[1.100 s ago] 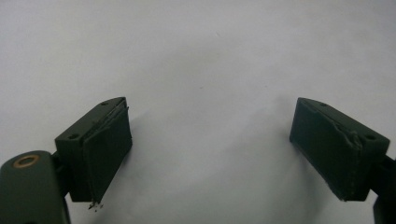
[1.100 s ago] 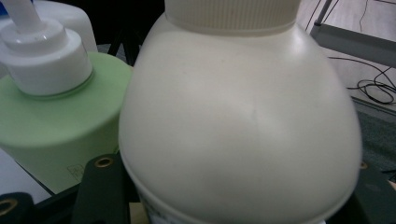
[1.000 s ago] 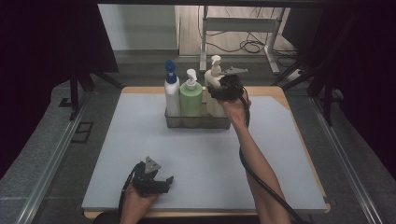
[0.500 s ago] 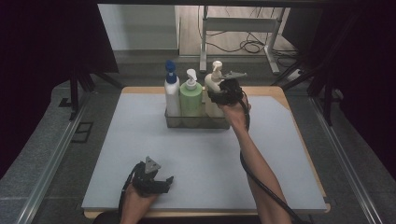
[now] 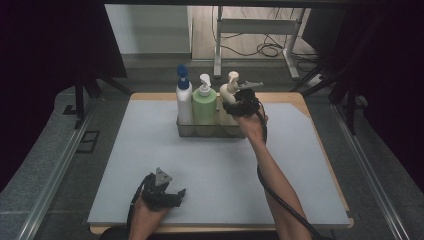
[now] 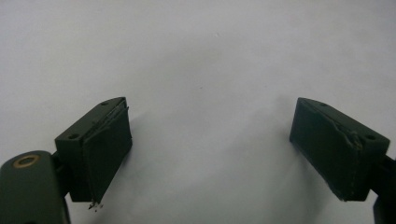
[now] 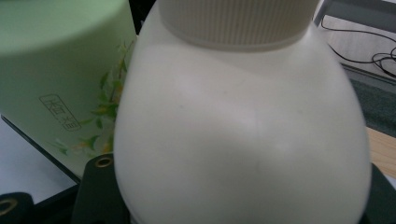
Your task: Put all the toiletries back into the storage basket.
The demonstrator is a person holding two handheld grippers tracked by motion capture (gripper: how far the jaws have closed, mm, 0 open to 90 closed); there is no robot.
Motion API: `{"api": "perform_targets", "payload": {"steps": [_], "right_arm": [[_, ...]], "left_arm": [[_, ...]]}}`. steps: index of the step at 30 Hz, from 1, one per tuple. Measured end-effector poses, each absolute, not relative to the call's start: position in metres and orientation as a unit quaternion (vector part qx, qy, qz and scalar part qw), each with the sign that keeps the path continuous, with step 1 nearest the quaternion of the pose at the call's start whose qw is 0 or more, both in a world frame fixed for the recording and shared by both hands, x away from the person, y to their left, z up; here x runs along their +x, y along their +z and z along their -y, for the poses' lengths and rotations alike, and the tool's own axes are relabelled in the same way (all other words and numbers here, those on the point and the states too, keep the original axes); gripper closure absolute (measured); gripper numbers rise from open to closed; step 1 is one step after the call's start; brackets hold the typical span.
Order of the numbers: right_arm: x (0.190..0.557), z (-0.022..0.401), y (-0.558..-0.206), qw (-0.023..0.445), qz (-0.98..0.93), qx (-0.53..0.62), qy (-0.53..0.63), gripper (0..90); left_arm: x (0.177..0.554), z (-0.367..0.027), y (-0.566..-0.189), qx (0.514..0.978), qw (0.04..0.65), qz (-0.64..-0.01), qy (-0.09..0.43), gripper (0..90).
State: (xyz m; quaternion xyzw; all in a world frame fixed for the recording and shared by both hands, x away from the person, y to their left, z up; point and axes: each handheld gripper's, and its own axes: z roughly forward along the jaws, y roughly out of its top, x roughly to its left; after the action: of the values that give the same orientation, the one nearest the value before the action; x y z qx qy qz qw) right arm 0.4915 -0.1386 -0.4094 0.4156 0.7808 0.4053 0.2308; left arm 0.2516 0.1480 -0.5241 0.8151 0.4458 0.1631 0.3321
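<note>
Three pump bottles stand in a clear tray point(image 5: 200, 134) at the far middle of the mat: a white one with a blue pump point(image 5: 183, 102), a green one point(image 5: 205, 107) and a cream one point(image 5: 232, 82) at the right end. My right gripper point(image 5: 233, 110) reaches in from the right, shut on the cream bottle's body. In the right gripper view the cream bottle point(image 7: 238, 140) sits between the jaws and hides their pads, with the green bottle point(image 7: 60, 74) just to its left. My left gripper point(image 5: 176, 196) rests near the mat's front edge, open point(image 6: 210, 149) over bare mat.
A pale blue mat point(image 5: 150, 150) covers the wooden table point(image 5: 300, 97). Beyond the far edge are a metal frame point(image 5: 260, 30) and cables point(image 5: 270, 49) on the floor. Dark curtains hang on both sides.
The cream bottle and my right gripper have come down a little, so the bottle now sits lower beside the green one. The left gripper has not moved.
</note>
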Motion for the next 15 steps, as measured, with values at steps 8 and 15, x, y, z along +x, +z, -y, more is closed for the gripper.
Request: {"api": "perform_targets", "payload": {"steps": [8,15], "right_arm": [[0.492,0.140,-0.417,0.223,-0.784,0.420,0.399,39.1],[0.493,0.142,-0.420,0.216,-0.785,0.421,0.399,38.5]], "left_arm": [[0.252,-0.148,-0.524,0.815,0.332,-0.446,0.163,12.2],[0.252,-0.148,-0.524,0.815,0.332,-0.446,0.163,12.3]]}}
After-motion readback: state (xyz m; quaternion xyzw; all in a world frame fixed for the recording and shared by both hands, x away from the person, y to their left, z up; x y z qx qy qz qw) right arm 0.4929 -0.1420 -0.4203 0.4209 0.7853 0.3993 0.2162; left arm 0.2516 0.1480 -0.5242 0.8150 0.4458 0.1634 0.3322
